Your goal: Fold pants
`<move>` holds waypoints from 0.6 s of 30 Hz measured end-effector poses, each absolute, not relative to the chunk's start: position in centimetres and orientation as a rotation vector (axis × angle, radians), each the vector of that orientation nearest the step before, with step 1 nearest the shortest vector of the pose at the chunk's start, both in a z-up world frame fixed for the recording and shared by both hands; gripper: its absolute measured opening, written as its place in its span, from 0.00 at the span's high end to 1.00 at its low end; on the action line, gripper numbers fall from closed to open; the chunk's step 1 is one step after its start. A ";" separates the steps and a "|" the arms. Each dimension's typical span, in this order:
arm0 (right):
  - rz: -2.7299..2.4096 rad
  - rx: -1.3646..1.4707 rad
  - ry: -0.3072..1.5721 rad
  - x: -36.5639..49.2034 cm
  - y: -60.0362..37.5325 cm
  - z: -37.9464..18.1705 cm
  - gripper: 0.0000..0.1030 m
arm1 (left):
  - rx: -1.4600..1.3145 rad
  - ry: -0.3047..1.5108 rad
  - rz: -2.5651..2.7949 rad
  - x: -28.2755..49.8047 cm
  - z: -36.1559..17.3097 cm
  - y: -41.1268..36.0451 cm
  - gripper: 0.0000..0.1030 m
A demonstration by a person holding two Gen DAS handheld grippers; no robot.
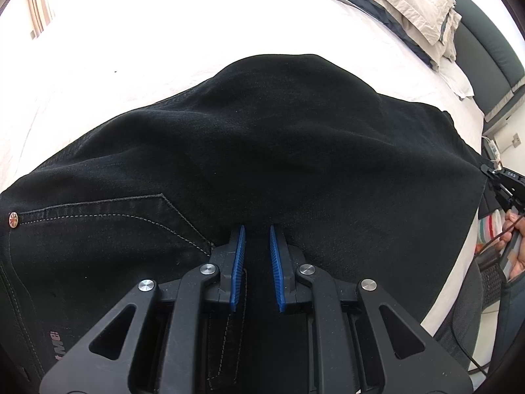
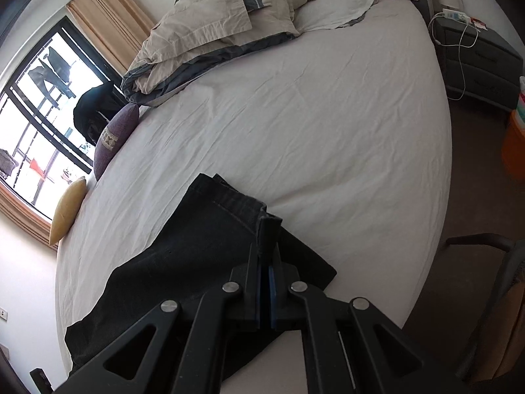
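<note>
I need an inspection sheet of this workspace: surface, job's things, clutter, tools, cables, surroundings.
Surface: bed with white sheet, wrinkled.
Job's things: black pants spread on the sheet, back pocket up.
Clutter: crumpled duvet, purple cushion and yellow cushion at the far edge.
Tools: left tool nearly closed on a pants fold; right tool shut on the pants hem.
Cables: white cable hanging over the nightstand.
Surroundings: window with curtain; chair armrest.
</note>
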State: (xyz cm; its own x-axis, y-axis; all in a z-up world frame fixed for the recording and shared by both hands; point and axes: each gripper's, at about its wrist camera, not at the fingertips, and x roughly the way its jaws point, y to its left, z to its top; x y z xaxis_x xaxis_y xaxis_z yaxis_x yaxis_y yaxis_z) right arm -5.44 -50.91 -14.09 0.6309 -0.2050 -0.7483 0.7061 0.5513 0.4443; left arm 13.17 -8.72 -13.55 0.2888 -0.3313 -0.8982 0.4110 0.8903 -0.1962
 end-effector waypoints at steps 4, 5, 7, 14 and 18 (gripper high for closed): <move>-0.612 0.860 0.721 -5.9 -51.3 -15.3 0.96 | 0.083 1.163 -0.499 12.9 -13.7 -8.6 0.85; -0.618 0.876 0.735 -6.0 -51.4 -15.8 0.96 | 0.083 1.161 -0.501 12.9 -13.7 -8.5 0.85; -0.633 0.899 0.745 -6.5 -51.6 -16.6 0.96 | 0.083 1.157 -0.510 12.7 -13.8 -8.3 0.85; -0.588 0.869 0.789 -5.4 -52.1 -17.3 0.90 | 0.053 1.140 -0.528 12.5 -13.9 -7.4 0.85; -0.557 0.783 0.882 -3.9 -51.9 -16.9 0.77 | 0.054 1.132 -0.530 12.2 -13.7 -7.1 0.85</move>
